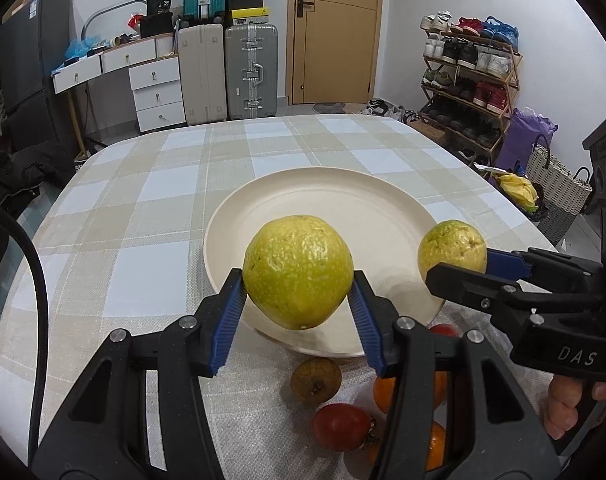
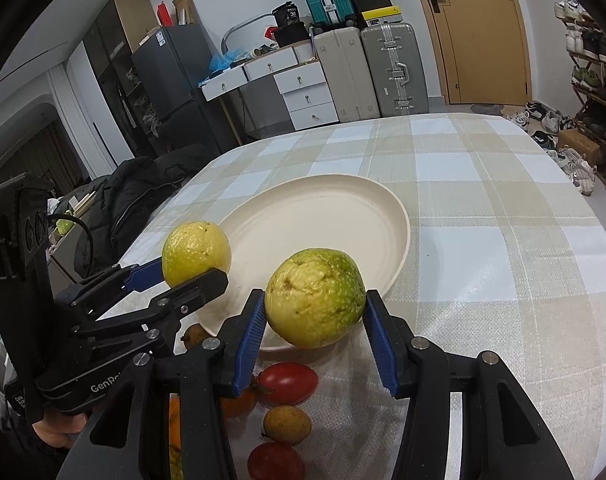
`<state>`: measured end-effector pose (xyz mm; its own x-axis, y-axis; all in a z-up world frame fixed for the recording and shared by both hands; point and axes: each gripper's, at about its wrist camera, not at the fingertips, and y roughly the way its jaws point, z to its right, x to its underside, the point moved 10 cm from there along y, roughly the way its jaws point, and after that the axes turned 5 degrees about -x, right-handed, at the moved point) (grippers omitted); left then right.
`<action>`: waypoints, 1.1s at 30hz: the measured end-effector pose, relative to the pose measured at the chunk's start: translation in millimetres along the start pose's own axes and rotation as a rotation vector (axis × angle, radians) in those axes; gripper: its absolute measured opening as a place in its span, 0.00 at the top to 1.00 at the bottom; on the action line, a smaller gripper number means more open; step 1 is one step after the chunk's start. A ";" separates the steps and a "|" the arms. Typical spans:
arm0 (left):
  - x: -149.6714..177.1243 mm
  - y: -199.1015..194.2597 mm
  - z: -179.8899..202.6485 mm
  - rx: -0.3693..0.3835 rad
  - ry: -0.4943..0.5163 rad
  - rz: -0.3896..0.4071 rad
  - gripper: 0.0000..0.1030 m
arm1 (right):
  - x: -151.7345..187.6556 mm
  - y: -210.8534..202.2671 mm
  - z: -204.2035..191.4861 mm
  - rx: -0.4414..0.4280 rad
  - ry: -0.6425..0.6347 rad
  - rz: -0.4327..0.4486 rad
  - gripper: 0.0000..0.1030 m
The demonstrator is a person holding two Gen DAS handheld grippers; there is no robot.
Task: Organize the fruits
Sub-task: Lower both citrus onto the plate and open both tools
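A yellow-green guava (image 1: pixel 297 271) sits mid-frame in the left wrist view, clamped between the blue pads (image 1: pixel 227 322) of the left gripper (image 1: pixel 297 316), above the near rim of the plate (image 1: pixel 343 204). A second guava (image 2: pixel 314 298) is squeezed by the right gripper (image 2: pixel 317 336), jaws spread wide around it, also over the near rim. Below them, low in both frames, tomatoes (image 2: pixel 287 383), oranges (image 1: pixel 383 394) and a small brown fruit (image 1: pixel 316 380) lie on the checked cloth (image 1: pixel 151 200).
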<state>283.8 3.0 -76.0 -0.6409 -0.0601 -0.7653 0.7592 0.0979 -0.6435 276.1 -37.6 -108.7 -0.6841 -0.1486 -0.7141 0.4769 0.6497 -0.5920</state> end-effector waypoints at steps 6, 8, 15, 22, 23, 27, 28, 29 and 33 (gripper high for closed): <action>1.9 3.9 0.6 -0.004 0.002 -0.016 0.52 | -2.4 -1.4 0.7 0.013 -0.003 0.012 0.50; 4.3 1.4 0.6 -0.004 0.011 -0.015 0.51 | -4.1 -7.4 1.4 0.034 -0.017 0.032 0.45; 1.3 -34.8 -4.5 0.010 -0.007 0.064 0.20 | -2.3 -29.6 10.2 0.051 -0.007 0.068 0.02; 7.5 -73.8 -22.0 0.011 -0.058 0.105 0.00 | 5.3 -48.4 7.4 0.045 -0.040 0.058 0.00; 9.6 -78.2 -23.4 0.015 -0.060 0.105 0.00 | 6.4 -50.3 7.4 0.037 -0.042 0.046 0.00; 13.1 -97.0 -29.1 0.002 -0.059 0.137 0.00 | 12.2 -60.5 5.2 0.021 -0.054 0.030 0.00; 13.9 -100.6 -30.7 0.000 -0.055 0.141 0.00 | 14.5 -62.6 4.0 0.009 -0.050 0.025 0.00; 15.4 -103.5 -31.4 -0.004 -0.049 0.138 0.00 | 16.7 -64.7 2.4 -0.010 -0.044 0.021 0.00; 22.9 -111.4 -32.3 -0.003 -0.041 0.132 0.00 | 23.4 -65.2 -1.7 -0.007 -0.067 0.007 0.00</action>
<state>181.0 22.9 -21.3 -0.5304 -0.0871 -0.8433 0.8361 0.1106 -0.5373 228.1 -82.1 -86.2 -0.6421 -0.1940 -0.7416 0.4771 0.6561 -0.5847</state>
